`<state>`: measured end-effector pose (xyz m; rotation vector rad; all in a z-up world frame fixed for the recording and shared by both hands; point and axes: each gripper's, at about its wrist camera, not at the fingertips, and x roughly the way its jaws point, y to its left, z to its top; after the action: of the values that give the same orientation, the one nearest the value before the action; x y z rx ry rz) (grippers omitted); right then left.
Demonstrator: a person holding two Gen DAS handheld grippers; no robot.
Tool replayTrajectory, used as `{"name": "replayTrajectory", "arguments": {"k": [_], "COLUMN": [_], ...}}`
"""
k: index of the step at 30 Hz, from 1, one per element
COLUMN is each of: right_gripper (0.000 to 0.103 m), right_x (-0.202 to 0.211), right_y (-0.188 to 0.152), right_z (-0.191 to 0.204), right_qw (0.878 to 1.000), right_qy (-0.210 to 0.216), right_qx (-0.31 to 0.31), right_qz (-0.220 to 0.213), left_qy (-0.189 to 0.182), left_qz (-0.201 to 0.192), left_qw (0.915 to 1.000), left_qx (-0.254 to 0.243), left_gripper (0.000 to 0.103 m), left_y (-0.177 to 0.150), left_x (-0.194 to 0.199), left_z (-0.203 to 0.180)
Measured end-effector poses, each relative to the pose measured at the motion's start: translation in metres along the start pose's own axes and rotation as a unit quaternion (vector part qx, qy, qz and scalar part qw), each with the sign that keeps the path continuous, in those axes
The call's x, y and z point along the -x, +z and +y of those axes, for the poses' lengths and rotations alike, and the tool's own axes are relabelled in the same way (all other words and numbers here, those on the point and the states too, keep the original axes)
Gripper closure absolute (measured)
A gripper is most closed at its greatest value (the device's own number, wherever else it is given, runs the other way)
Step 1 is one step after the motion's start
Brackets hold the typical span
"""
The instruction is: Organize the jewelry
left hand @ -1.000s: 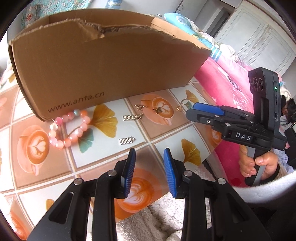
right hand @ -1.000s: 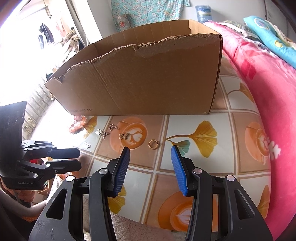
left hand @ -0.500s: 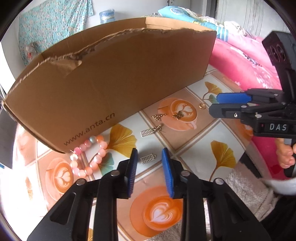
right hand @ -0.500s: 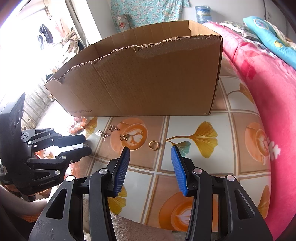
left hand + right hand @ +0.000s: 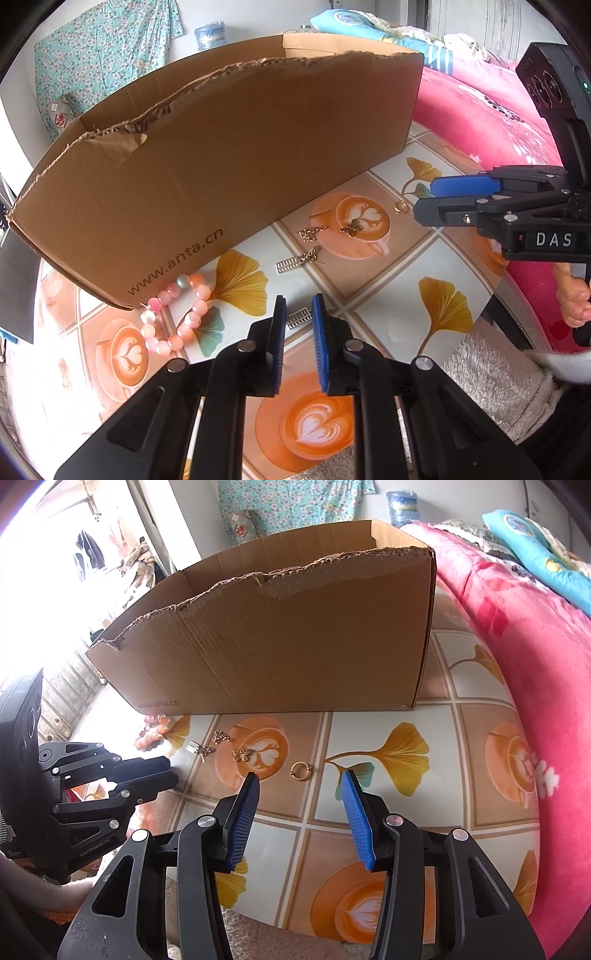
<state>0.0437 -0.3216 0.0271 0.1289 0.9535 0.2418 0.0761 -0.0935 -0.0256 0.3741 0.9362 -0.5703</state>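
Left claw (image 5: 298,314) closing around silver clasp (image 5: 298,316) (long axis tilted up-right).

Box (image 5: 229,155) interior behind near wall

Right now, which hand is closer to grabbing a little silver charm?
Left. Its tool is closing around the silver charm on the table. The right tool hovers open near the gold ring.
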Motion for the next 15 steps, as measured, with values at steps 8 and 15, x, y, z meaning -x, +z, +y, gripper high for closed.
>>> {"name": "replayTrajectory", "arguments": {"k": [8,15], "right_gripper": [0.058,0.058], "right_x": [0.003,0.002], "right_y": [0.001,0.004], "right_z": [-0.003,0.0], "right_qw": [1.0,1.0], "right_qy": [-0.001,-0.004], "right_qx": [0.002,0.015], "right_qz": [-0.003,-0.006], "left_qy": [-0.005,-0.015], "left_qz": [-0.004,-0.024], "left_qw": [0.9999,0.9988], "left_qx": [0.015,0.041], "left_gripper": [0.089,0.089], "left_y": [-0.001,-0.001], "left_x": [0.005,0.015], "left_z": [0.008,0.017]}}
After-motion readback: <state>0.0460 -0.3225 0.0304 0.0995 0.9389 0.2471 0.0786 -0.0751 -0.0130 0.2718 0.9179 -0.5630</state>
